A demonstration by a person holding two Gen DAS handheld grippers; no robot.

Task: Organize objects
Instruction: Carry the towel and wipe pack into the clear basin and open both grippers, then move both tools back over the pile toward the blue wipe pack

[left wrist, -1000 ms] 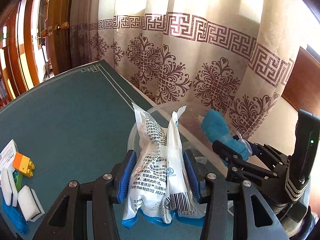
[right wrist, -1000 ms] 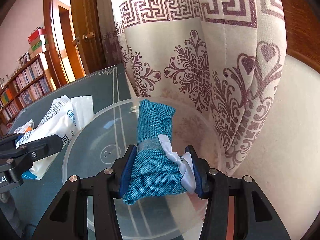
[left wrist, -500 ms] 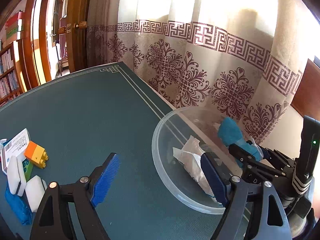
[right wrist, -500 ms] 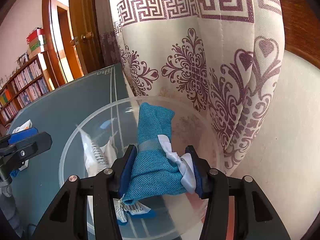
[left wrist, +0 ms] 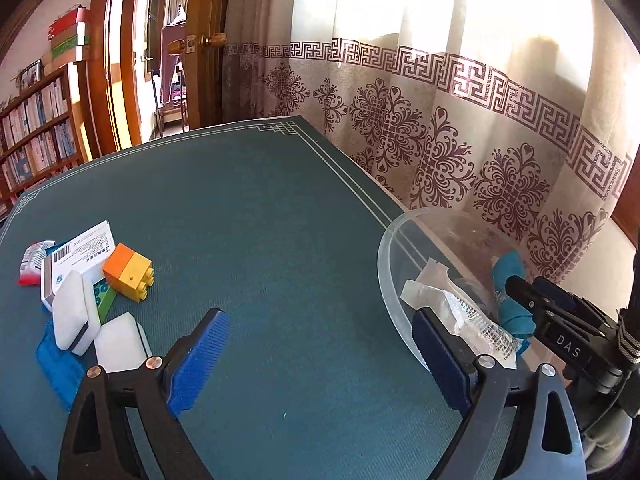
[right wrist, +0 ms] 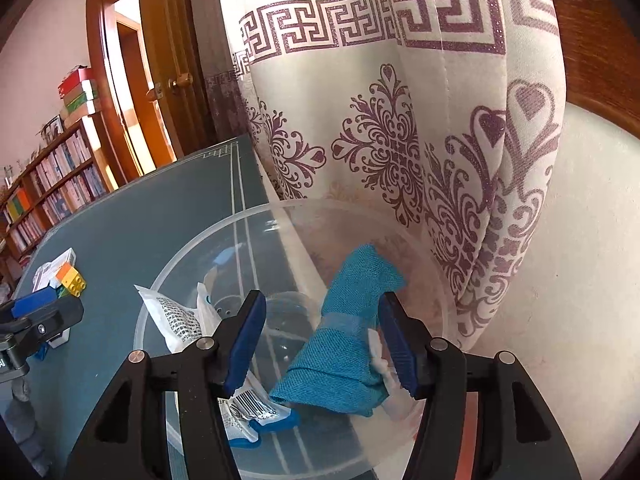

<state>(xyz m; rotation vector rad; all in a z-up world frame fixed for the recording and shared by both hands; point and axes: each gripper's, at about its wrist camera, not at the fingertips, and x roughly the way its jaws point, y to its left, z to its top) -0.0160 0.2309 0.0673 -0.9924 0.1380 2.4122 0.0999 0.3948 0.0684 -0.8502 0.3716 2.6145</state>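
Observation:
A clear plastic bowl [left wrist: 390, 264] [right wrist: 192, 248] stands at the table's right edge by the curtain. Inside it lies a white printed packet [left wrist: 460, 312] [right wrist: 176, 320]. My left gripper [left wrist: 320, 344] is over bare table to the left of the bowl, its jaws wide and still opening with nothing between them. My right gripper [right wrist: 322, 340] [left wrist: 536, 292] hangs over the bowl and its jaws are opening. A blue woven cloth pouch [right wrist: 352, 344] [left wrist: 508, 268] with a white ribbon slumps between them. It leans on the right pad and is clear of the left pad.
A pile sits at the table's left: an orange-yellow brick [left wrist: 128, 272], two white sponges [left wrist: 76, 316], a white barcoded box [left wrist: 80, 256], a blue cloth [left wrist: 56, 364]. The patterned curtain [left wrist: 440, 120] hangs close behind the bowl. A wooden door and bookshelves stand beyond the green table [left wrist: 260, 220].
My left gripper let go of the white packet, which dropped into the bowl, then opened wide and swung left. My right jaws have parted and the blue pouch sags toward the bowl.

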